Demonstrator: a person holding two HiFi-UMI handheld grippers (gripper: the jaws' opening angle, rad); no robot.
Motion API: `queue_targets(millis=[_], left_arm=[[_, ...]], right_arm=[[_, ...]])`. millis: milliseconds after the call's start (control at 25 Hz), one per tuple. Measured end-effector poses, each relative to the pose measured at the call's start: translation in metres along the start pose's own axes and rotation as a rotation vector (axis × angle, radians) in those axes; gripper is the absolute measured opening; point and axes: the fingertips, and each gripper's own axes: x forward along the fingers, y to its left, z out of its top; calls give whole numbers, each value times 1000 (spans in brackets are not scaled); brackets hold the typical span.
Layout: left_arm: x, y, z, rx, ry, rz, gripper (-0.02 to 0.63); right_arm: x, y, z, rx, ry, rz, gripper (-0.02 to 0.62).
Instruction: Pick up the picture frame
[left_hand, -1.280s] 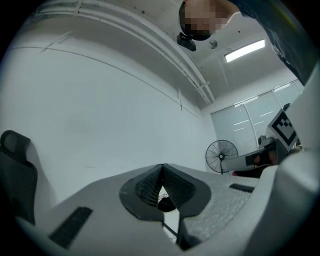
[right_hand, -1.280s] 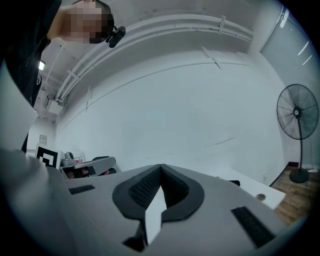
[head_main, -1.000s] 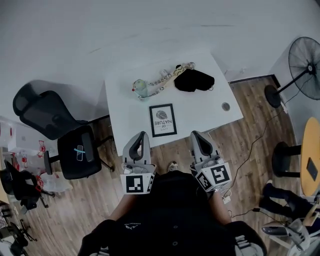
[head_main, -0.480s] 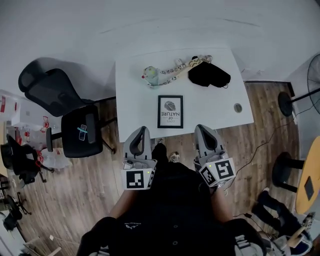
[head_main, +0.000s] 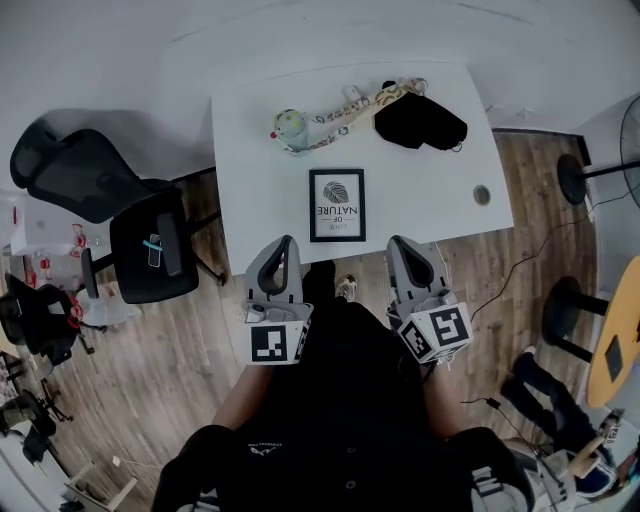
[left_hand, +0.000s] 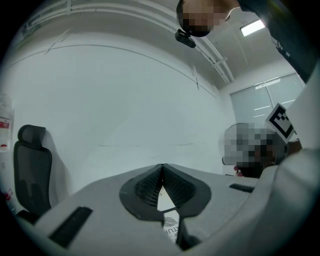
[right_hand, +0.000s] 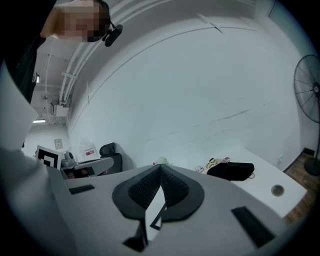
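Frame (head_main: 337, 205) lies flat on the counter (head_main: 250, 150), near the middle of its near edge, print up. Left claw (head_main: 285, 242) and right claw (head_main: 398, 242) sit at that edge, one each side of the frame, clear of it. Both claws: jaws pressed together, nothing between. Pouch (head_main: 420, 122) and lanyard (head_main: 350, 108) lie along the far edge.
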Motion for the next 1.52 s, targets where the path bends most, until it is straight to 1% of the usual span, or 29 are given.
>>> queue_targets(millis=[160,280,520,640,720,840,1040,1280,1400,1520], left_arm=[[23,4,-10,-37,26,-18,6],[36,10,-19,-41,47,-32,6],[61,21,-48,-54,129,-57,6],[75,23,-71,-63,210,-82,6],[85,27,-89,-63,265,-77,8],[96,33,-113,-71,322,-73,8],[107,33,-144,-103,406,-106,8],[112,34,-186,-139,522,-118,9],[111,30,-209,-172,588,-138,35],[109,29,-227,-194,640,-142,50]], right_arm=[[20,-10,-12,17,44,-19,-2],[33,-16,-19,35,74,-26,-2],[60,-31,-43,97,146,-49,-2],[73,-38,-57,117,194,-67,-2],[83,-44,-66,123,226,-84,-2],[94,-54,-82,129,283,-116,-2],[107,-71,-110,154,358,-159,-2],[120,-84,-149,161,463,-196,0],[124,-88,-167,165,515,-212,0],[130,-90,-184,184,555,-207,10]])
